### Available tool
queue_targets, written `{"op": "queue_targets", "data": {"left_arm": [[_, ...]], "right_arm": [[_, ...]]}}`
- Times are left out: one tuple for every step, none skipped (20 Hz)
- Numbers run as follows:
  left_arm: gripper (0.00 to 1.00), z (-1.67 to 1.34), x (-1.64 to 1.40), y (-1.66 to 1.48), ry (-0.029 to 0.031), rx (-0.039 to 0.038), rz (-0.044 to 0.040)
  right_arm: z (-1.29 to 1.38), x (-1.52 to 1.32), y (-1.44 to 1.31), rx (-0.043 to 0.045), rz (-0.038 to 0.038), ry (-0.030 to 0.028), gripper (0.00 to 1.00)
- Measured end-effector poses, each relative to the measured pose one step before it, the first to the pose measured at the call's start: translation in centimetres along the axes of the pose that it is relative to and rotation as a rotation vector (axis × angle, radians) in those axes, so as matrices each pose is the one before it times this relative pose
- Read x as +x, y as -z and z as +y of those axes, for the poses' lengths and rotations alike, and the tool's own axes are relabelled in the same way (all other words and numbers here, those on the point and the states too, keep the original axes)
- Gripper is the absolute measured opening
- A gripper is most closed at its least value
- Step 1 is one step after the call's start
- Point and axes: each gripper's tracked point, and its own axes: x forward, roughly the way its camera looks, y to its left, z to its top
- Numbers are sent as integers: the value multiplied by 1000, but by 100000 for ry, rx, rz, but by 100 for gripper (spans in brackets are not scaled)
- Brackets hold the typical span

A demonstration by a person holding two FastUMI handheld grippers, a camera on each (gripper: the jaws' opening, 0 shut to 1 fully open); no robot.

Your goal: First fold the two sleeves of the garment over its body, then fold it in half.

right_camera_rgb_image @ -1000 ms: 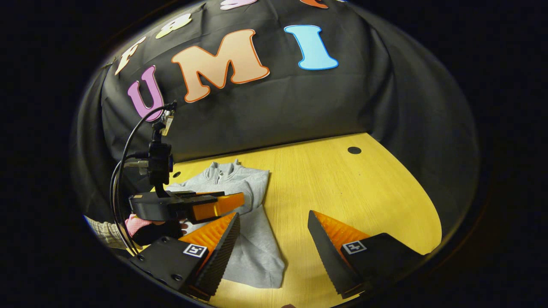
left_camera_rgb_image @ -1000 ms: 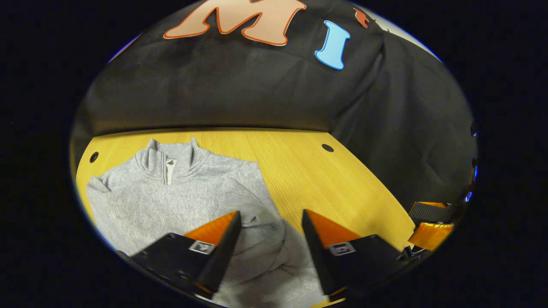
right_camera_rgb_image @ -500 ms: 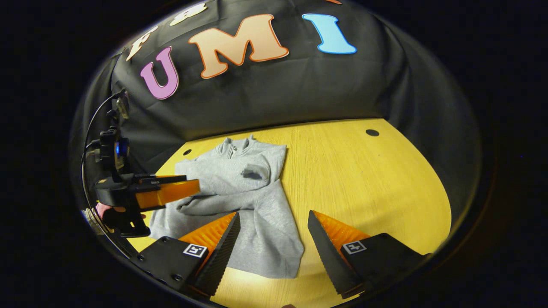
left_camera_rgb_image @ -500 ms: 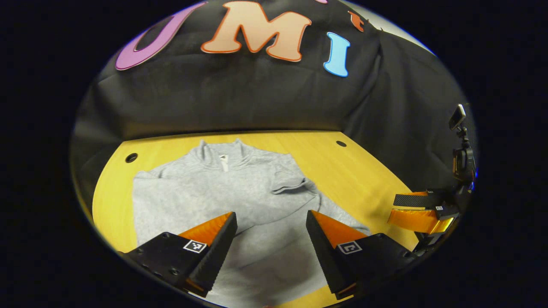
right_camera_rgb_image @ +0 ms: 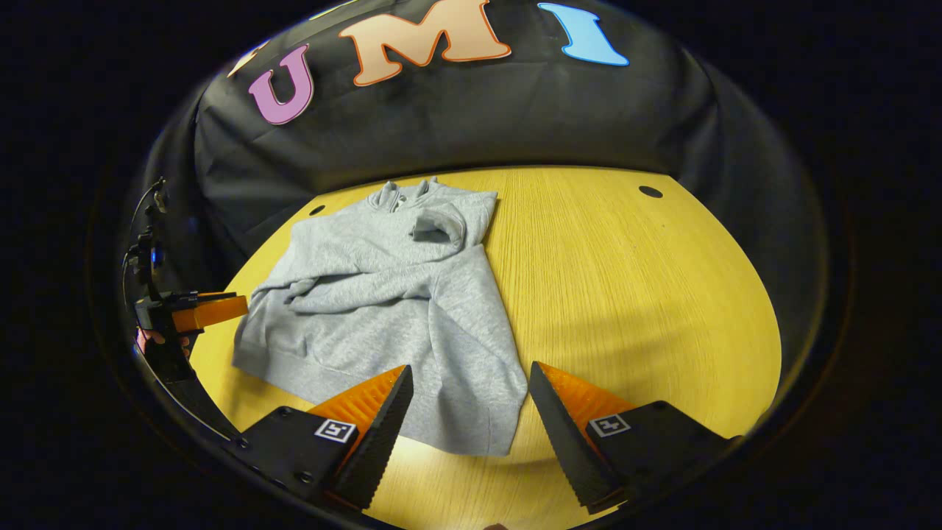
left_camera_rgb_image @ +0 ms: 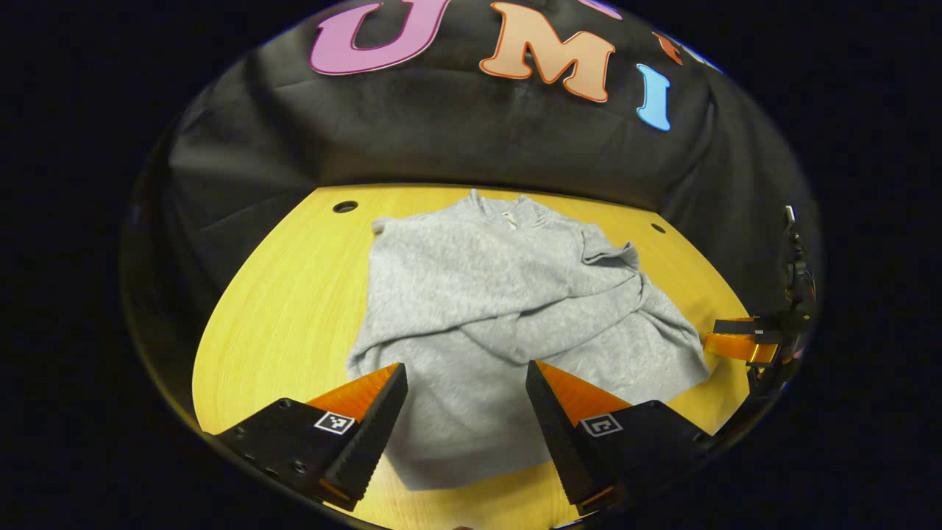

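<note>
A: Where do the cameras sit?
B: Both ride above the table's [left_camera_rgb_image: 280, 294] near edge, facing the far wall. The left gripper view looks from the near left, the right gripper view from the near right.
A: Shared?
B: The garment [left_camera_rgb_image: 508, 309] [right_camera_rgb_image: 383, 294] and tabletop.

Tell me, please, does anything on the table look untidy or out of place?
The grey sweatshirt is a little untidy: its sleeves lie bunched and crossed over the body, with one cuff sticking up near the collar. It also lies askew on the wooden table.
</note>
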Motion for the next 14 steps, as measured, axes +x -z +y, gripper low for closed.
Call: {"op": "queue_targets", "data": {"left_arm": [[95, 376, -588, 1172, -1098, -464, 1553], [95, 517, -604, 1206, -1399, -309, 1420], [95, 273, -414, 1018, -1048, -535, 1309], [95, 135, -375, 977, -416, -879, 1212], [95, -35, -250, 871, -30, -1004, 1596], [95, 78, -197, 976, -390, -800, 1340], [95, 35, 19, 624, -561, -431, 1021], [95, -30, -23, 585, -75, -285, 724], [95, -136, 49, 271, 50, -179, 499], [95, -41, 23, 299, -193, 20, 119], [95, -156, 216, 194, -146, -200, 504], [95, -181, 142, 50, -225, -271, 201], [95, -196, 248, -40, -462, 139, -167], [95, 14, 293, 12, -752, 237, -64]], "right_arm": [[-416, 331, 827, -310, 1214, 708, 99], [-51, 123, 393, 256, 807, 281, 99], [185, 136, 275, 553, 818, 17, 99], [161, 92, 449, 374, 993, -181, 99], [23, 70, 190, -224, 454, 330, 99], [-34, 8, 247, -556, 473, 413, 98], [-2, 66, 170, -191, 258, 295, 97], [88, 145, 208, 187, 680, 122, 97], [92, 86, 189, 317, 559, 342, 99], [73, 87, 75, -106, 340, 482, 99], [-10, 49, 46, -279, 236, 389, 99], [32, 51, 181, -400, 336, 317, 97], [52, 90, 119, -611, 519, 682, 99], [78, 69, 224, -765, 325, 398, 97]]}}
